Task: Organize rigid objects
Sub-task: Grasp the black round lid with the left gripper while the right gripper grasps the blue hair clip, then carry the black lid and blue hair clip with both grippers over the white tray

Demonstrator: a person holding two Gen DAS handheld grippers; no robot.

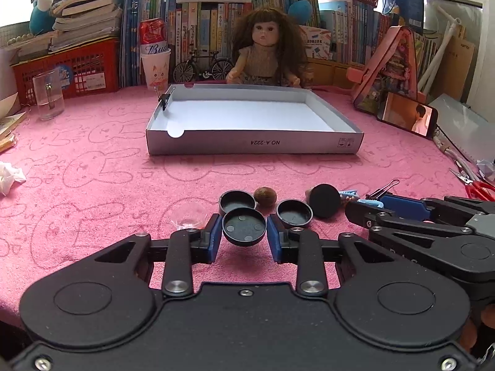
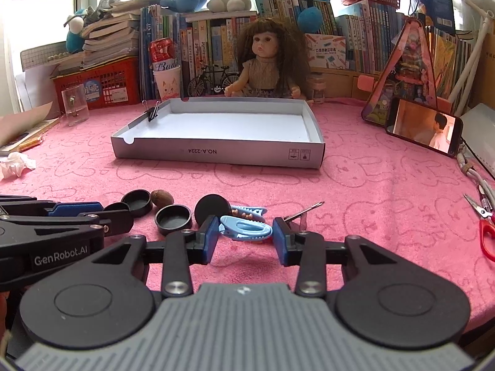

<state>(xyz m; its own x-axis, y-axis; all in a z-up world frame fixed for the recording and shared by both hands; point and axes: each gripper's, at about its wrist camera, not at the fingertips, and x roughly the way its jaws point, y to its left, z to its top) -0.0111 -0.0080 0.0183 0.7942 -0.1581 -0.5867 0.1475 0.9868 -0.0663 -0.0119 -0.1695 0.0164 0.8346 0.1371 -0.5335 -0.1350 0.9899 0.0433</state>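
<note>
My left gripper (image 1: 244,238) is shut on a round black cap (image 1: 244,227), which sits between the blue pads just above the pink cloth. Two more black caps (image 1: 237,202) (image 1: 294,213), a brown nut (image 1: 264,196) and a black disc (image 1: 324,201) lie just beyond it. My right gripper (image 2: 246,238) is shut on a light blue hair clip (image 2: 246,230), with the pads at its two ends. A second blue clip (image 2: 250,211) and a black binder clip (image 2: 301,213) lie close behind. The shallow white box (image 1: 253,145) stands open farther back, with a binder clip (image 1: 164,99) on its left wall.
A doll (image 1: 266,52), a model bicycle and rows of books line the back. A glass cup (image 1: 48,95) stands at the left and a crumpled tissue (image 1: 9,176) lies nearer. A phone (image 1: 408,117) leans at the right, and red scissors (image 2: 485,228) lie at the right edge.
</note>
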